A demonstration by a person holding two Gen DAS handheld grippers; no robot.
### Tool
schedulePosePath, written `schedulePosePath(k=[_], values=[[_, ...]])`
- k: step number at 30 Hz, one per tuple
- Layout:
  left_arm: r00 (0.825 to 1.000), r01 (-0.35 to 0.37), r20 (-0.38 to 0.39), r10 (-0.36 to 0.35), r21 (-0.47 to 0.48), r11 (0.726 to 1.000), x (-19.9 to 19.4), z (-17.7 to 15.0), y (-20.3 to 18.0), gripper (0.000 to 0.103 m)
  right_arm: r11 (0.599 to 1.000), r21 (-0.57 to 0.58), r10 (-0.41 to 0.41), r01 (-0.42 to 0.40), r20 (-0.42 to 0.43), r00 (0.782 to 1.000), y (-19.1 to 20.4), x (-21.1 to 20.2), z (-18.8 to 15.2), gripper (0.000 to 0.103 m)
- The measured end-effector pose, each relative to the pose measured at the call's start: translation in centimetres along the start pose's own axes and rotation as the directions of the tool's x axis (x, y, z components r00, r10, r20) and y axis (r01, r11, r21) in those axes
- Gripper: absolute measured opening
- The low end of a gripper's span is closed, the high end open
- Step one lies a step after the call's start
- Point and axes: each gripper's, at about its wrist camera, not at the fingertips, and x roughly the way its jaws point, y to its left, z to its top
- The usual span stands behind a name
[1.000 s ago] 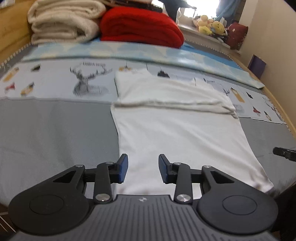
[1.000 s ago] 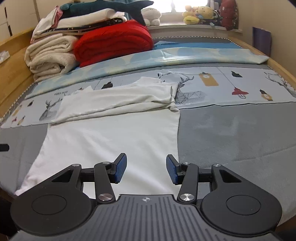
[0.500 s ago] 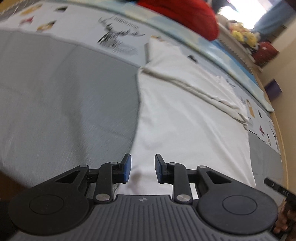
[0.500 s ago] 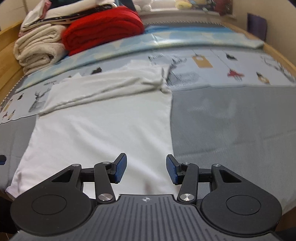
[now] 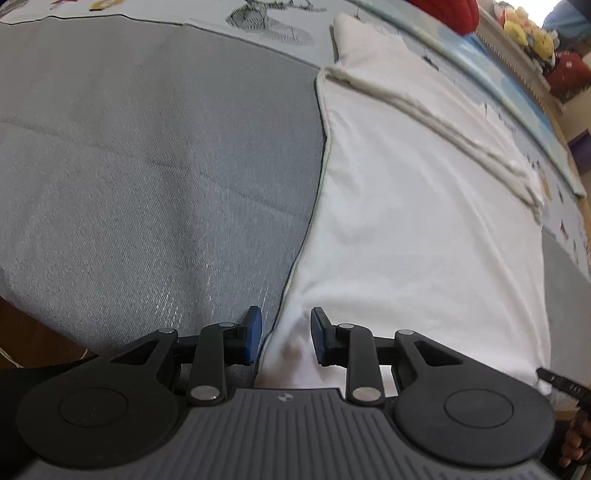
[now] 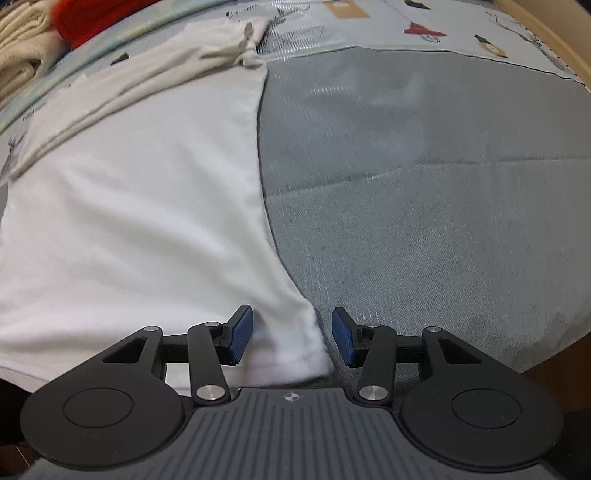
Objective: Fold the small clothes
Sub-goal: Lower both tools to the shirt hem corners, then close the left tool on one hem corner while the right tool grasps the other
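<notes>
Left wrist: one shirt (image 5: 406, 221); two grippers, left (image 5: 286, 341), right (image 6: 291, 338), both agape.

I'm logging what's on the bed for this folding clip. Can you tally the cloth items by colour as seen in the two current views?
White: 1, the shirt spread flat on the bed
Red: 1, a folded blanket
Cream: 1, a stack of folded blankets, number of layers unclear
Grey: 1, the bed cover
Total: 4

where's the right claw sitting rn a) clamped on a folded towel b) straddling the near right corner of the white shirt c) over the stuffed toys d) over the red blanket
b, the right claw stands open with the white shirt corner lying between its blue pads, above the grey bedspread.
</notes>
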Motion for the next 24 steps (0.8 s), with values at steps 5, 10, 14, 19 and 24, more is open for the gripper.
schedulePosePath(k=[5,10,14,19,24], values=[[0.999,-0.008,-0.032,0.01,0.041,0.999,0.5,-0.5,-0.4,0.032,0.999,-0.036,-0.012,0.012,-0.007,1.0,0.4,0.1,-0.3,0.051],[0.998,-0.029,-0.045,0.033,0.089,0.996,1.0,-0.8,-1.1,0.032,0.998,-0.053,-0.016,0.016,-0.011,1.0,0.3,0.1,-0.1,0.05],[0.998,-0.035,-0.042,0.041,0.127,0.991,1.2,-1.0,-1.7,0.031,0.999,-0.047,-0.016,0.015,-0.008,1.0,0.2,-0.1,0.0,0.045],[1.0,-0.027,-0.007,0.029,0.176,0.984,0.8,-1.3,-2.6,0.006,0.998,-0.058,0.011,-0.011,0.0,1.0,0.3,-0.3,0.0,0.008],[0.999,0.003,0.034,-0.008,0.149,0.989,-0.4,-1.1,-2.1,0.005,0.998,-0.048,0.055,-0.051,0.099,0.994,0.1,-2.3,0.3,0.006]])
